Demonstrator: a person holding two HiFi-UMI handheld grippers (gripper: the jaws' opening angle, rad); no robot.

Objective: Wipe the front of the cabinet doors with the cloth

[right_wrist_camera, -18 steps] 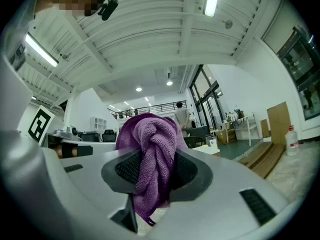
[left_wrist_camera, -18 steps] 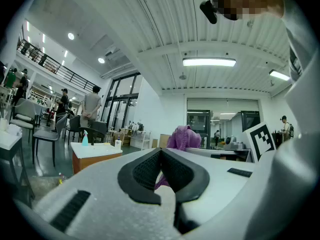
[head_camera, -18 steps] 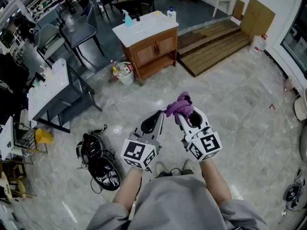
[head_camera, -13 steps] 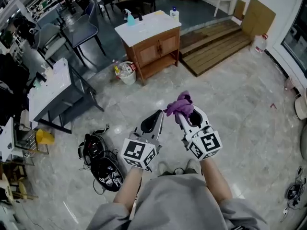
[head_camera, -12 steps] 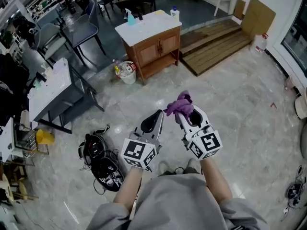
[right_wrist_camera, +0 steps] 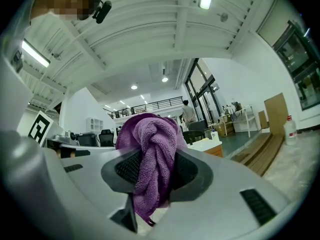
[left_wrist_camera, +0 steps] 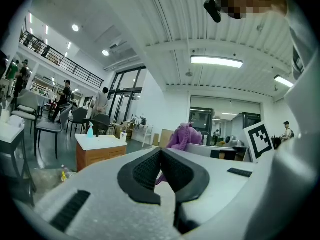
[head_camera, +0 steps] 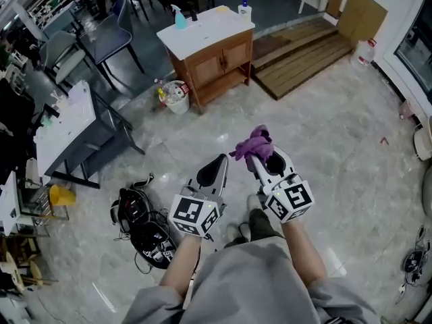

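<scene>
A wooden cabinet [head_camera: 209,58] with a white top and two front doors stands across the floor, well ahead of both grippers. It shows again, small and far off, as the cabinet [left_wrist_camera: 99,153] in the left gripper view and the cabinet [right_wrist_camera: 212,147] in the right gripper view. My right gripper [head_camera: 260,158] is shut on a bunched purple cloth [head_camera: 252,144], which fills the middle of the right gripper view as the cloth [right_wrist_camera: 151,154]. My left gripper [head_camera: 217,165] is held beside it, jaws closed together with nothing between them; the cloth [left_wrist_camera: 182,135] shows just past its tips.
A blue spray bottle [head_camera: 179,19] and a white bottle [head_camera: 244,9] stand on the cabinet top. A white bin [head_camera: 177,97] sits left of the cabinet. A grey table [head_camera: 73,127], dark bags [head_camera: 143,231] on the floor at left, wooden steps [head_camera: 307,52] at right.
The view has shifted a little toward the cabinet, and both grippers ride slightly higher in frame. The right gripper still holds the cloth; the left stays closed.
</scene>
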